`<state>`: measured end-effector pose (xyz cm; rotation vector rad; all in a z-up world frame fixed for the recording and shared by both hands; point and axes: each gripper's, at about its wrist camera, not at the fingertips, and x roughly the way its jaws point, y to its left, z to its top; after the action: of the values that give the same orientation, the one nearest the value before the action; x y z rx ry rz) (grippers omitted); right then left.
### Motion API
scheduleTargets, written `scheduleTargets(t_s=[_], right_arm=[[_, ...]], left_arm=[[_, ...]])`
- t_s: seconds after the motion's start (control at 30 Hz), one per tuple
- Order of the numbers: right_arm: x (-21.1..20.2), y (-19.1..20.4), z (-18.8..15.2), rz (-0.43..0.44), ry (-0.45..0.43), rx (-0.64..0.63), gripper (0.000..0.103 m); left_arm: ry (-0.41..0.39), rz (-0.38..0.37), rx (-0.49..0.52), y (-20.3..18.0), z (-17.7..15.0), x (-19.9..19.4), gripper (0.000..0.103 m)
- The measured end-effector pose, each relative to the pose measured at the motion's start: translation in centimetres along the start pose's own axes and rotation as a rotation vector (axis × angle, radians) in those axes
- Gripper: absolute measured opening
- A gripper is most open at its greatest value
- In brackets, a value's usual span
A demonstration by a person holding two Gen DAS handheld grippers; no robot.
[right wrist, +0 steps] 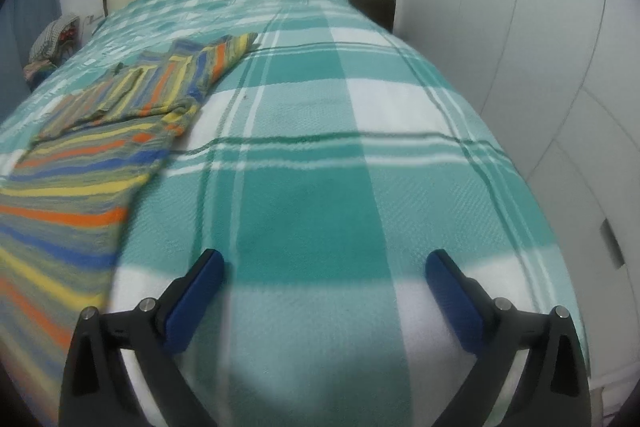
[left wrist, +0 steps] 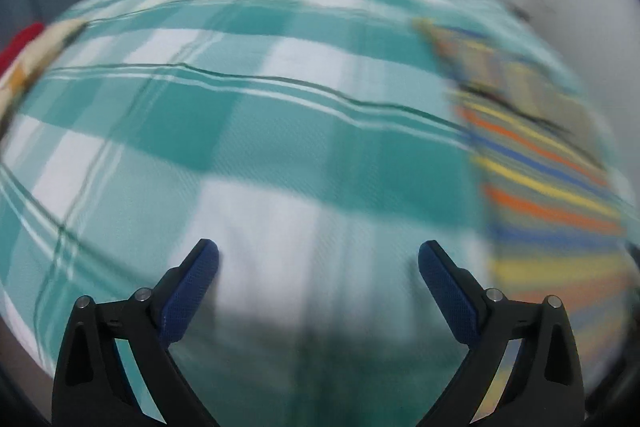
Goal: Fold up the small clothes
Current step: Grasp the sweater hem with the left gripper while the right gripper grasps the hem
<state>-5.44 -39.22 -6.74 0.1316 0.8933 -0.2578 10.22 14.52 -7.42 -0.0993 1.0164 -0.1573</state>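
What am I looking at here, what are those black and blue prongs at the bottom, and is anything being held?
There is no robot. A person holds a hand-gripped tool in each hand, and each picture comes from a camera on one, looking along its two blue-padded fingers. The left tool and the right tool are both open, holding nothing. Below them lies a bed with a green and white checked blanket. A striped garment, in orange, yellow and blue, lies on it, between the two tools. The left view is blurred.
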Motion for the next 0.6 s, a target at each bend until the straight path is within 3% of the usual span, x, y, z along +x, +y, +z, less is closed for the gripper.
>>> scheduleTargets(t_s=[0.1, 0.2, 0.3, 0.37, 0.4, 0.43, 0.47, 0.5, 0.53, 0.6], right_arm=[[-4.5, 1.3, -2.5, 0.183, 0.054, 0.004, 0.097], [-6.5, 3.1, -6.0, 0.369, 0.186, 0.016, 0.088], [-6.3, 4.2, -9.1, 0.435, 0.295, 0.049, 0.077], [-6.0, 4.7, -10.2, 0.423, 0.307, 0.044, 0.067], [-5.8, 5.0, -10.5, 0.419, 0.311, 0.038, 0.064], [-5.5, 5.2, -10.7, 0.428, 0.323, 0.038, 0.052], [-5.2, 5.6, -10.9, 0.452, 0.349, 0.031, 0.033], [-5.0, 6.0, -10.9, 0.477, 0.374, 0.019, 0.021], [-5.0, 6.2, -10.9, 0.484, 0.382, 0.012, 0.006], [-5.4, 6.3, -10.4, 0.485, 0.370, 0.007, 0.006]], left_arm=[[0.029, -0.127, 0.095, -2.2, -4.4, -3.1, 0.100], [0.059, -0.148, 0.172, -4.5, -7.4, -3.4, 0.098], [0.082, -0.102, 0.236, -6.4, -9.1, -2.6, 0.082], [0.072, -0.072, 0.260, -7.1, -9.5, -2.4, 0.078], [0.070, -0.070, 0.263, -7.3, -9.5, -2.5, 0.068], [0.078, -0.080, 0.262, -7.5, -9.5, -2.6, 0.060], [0.088, -0.091, 0.260, -7.5, -9.6, -2.7, 0.036], [0.105, -0.104, 0.258, -7.4, -9.6, -2.7, 0.008], [0.131, -0.131, 0.254, -7.4, -9.5, -2.8, 0.005], [0.138, -0.146, 0.241, -7.3, -9.0, -3.2, 0.003]])
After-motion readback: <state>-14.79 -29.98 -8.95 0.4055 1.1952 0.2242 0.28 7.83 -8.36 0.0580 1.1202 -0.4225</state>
